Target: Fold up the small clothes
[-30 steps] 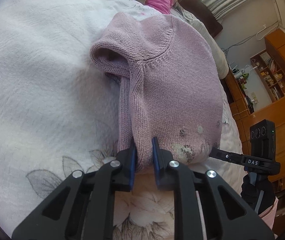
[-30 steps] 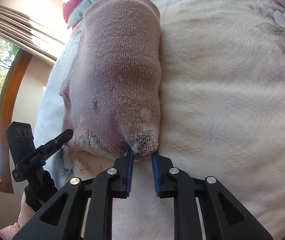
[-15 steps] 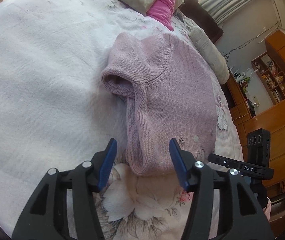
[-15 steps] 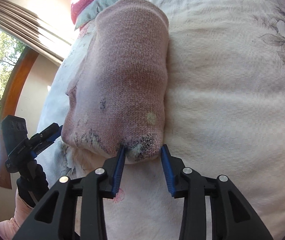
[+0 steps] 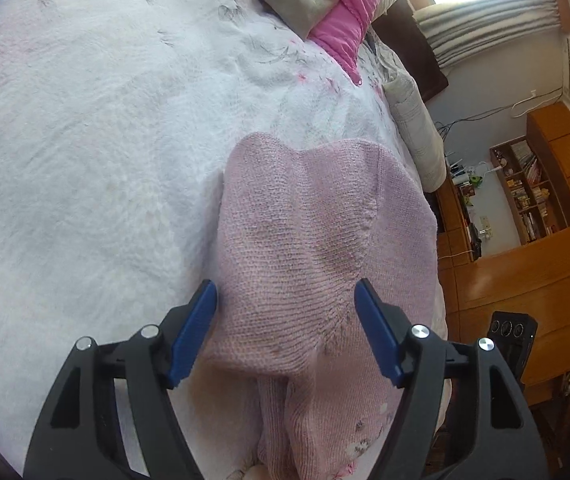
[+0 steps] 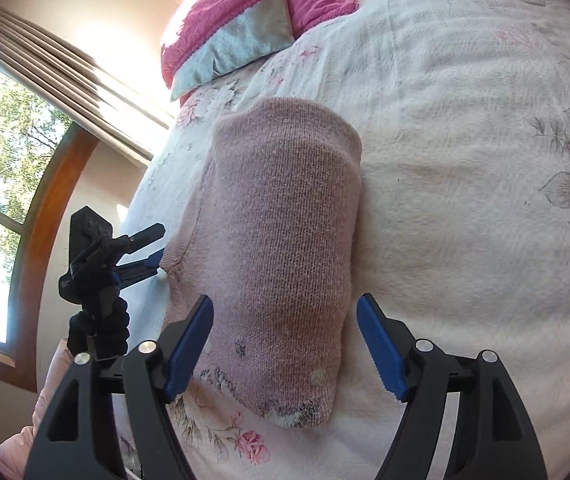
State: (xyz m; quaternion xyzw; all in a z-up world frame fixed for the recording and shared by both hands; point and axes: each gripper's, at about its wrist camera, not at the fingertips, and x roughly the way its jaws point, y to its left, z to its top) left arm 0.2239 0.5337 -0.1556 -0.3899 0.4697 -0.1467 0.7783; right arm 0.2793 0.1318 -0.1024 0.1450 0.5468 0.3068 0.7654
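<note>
Home bedroom: bed (image 5: 85,160), pillows (image 6: 237,40), bookshelf (image 5: 525,192).

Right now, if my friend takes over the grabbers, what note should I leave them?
Left gripper: open, holding nothing, above the pink knitted sweater.
Right gripper: open, empty, above the same sweater.
The sweater lies folded into a narrow stack on the flowery bedspread, pillows beyond it.
Done: sweater folded over, nothing pinched.
Left: probably tidy or fold it once more; I see no other clothes waiting.
</note>
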